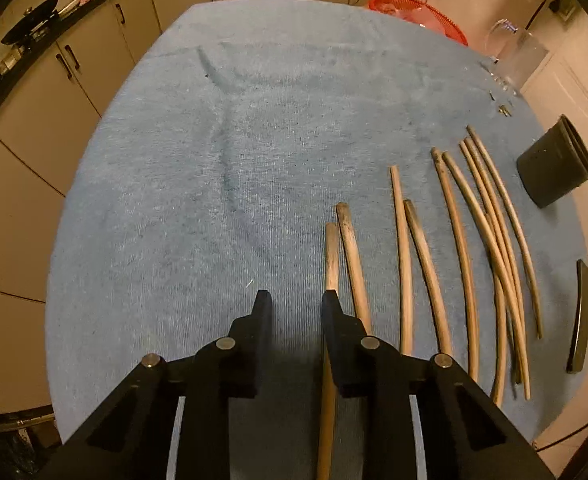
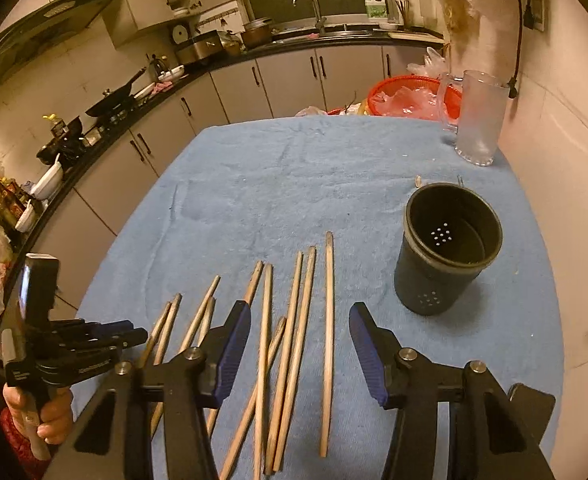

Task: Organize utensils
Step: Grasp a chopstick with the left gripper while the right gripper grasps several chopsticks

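Left wrist view: your left gripper (image 1: 297,300) has its jaws apart, one chopstick (image 1: 331,256) passing between them unclamped. Your right gripper (image 2: 300,316) stands open above the chopsticks (image 2: 294,340); black holder (image 2: 448,248) at two o'clock.

Right gripper (image 2: 300,342): black arms with blue-padded fingers, jaws apart above the cloth, nothing gripped.
Loose wooden chopsticks (image 2: 294,344): lay side by side between and left of its fingers.
Single wooden chopstick (image 2: 328,344): lay apart, nearer the right finger.
Black perforated plastic holder (image 2: 446,248): stood upright ahead-right.
Blue towelling tablecloth (image 2: 294,192): lay beneath everything.
Left gripper (image 2: 133,334): far left, held by a hand (image 2: 41,416).
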`<action>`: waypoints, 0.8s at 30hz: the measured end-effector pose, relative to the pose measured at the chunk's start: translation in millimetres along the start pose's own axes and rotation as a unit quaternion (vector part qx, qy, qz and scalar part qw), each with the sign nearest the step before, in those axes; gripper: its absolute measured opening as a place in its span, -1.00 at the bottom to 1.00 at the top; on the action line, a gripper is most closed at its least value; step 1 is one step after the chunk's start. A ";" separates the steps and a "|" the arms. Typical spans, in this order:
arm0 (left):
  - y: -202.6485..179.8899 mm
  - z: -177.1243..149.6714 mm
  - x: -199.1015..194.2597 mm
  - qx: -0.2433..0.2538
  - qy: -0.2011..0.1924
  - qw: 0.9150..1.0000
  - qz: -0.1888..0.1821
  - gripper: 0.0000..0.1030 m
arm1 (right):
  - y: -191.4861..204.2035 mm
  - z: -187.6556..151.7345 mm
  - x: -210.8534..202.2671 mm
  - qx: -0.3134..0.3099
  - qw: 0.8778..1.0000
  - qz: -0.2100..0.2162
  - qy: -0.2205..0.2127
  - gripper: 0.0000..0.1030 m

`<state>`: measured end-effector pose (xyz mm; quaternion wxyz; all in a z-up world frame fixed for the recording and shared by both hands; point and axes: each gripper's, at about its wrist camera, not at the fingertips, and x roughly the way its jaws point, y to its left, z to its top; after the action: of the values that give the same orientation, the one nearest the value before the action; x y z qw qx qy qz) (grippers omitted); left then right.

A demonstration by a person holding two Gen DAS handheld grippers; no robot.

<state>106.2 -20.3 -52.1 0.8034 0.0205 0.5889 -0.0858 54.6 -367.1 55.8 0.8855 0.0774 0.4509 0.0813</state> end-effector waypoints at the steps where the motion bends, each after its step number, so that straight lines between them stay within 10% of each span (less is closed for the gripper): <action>1: -1.7 2.3 0.7 0.004 -0.001 1.000 -0.002 -0.47 | -0.3 1.6 0.9 0.000 1.000 -0.001 0.001 0.06; 24: -11.0 35.3 35.2 0.004 -0.001 0.999 0.046 -0.83 | -6.8 46.2 92.1 0.013 0.994 -0.036 0.099 -0.26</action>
<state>147.9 -39.9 -74.0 0.8067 0.0509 0.5866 -0.0507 146.1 -357.0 8.8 0.8377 0.0638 0.5400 0.0506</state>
